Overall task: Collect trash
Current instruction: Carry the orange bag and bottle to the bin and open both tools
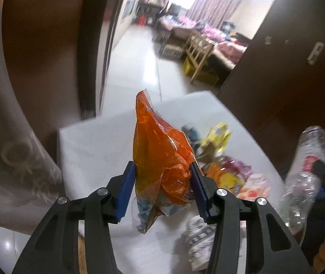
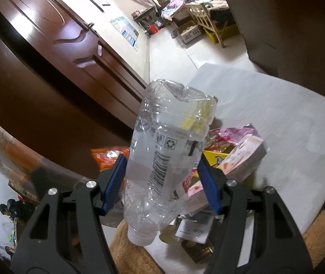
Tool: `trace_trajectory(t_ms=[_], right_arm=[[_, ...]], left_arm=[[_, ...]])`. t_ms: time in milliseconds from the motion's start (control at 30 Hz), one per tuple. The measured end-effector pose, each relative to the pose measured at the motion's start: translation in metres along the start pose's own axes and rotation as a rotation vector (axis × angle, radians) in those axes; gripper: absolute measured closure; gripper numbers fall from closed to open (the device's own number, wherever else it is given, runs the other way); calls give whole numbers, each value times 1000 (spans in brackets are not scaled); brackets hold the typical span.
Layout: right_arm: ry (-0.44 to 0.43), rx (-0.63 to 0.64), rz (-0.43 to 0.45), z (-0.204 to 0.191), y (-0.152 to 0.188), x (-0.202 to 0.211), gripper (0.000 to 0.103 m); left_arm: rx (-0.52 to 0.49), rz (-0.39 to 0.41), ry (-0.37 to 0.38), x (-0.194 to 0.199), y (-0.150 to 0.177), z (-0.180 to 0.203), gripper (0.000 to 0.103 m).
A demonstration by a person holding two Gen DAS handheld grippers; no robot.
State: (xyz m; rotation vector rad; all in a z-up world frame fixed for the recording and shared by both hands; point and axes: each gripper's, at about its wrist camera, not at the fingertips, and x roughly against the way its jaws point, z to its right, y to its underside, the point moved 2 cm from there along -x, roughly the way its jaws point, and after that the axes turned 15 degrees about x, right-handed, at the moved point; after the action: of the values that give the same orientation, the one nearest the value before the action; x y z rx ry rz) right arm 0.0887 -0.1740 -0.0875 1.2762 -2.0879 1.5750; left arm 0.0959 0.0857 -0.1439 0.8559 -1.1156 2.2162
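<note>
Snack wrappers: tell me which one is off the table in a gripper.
The crumpled orange plastic snack bag, clamped upright between the left gripper pads. The yellow wrapper and pink packet lie on the white table.

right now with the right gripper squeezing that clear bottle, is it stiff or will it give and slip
The plastic bottle probably gives: its walls are already dented and crumpled. It looks empty, so likely light. Smooth plastic and label between the right gripper pads could slip; it hangs tilted, cap down.

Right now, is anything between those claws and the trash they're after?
No. The left claw already grips the orange wrapper, and the right claw grips the crushed bottle. No bin is visible.
</note>
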Motion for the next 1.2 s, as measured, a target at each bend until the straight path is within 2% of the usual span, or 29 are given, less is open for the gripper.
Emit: trace_trajectory(t_ms=[200,367,767,1200], right_arm=[[-2,-20,56,13,-6,23,42],[-5,-37,112,22,-11,46,42],[6,-80,182,43,-10,78,42],[37,-135,220,65,-1,98,42]], left_arm=[[-73,81,58,36,-4,39,58],[-115,108,97,55,0,60,58],[-211,140,130,74,13,98,57],[-266,121,157,73,27,125,57]])
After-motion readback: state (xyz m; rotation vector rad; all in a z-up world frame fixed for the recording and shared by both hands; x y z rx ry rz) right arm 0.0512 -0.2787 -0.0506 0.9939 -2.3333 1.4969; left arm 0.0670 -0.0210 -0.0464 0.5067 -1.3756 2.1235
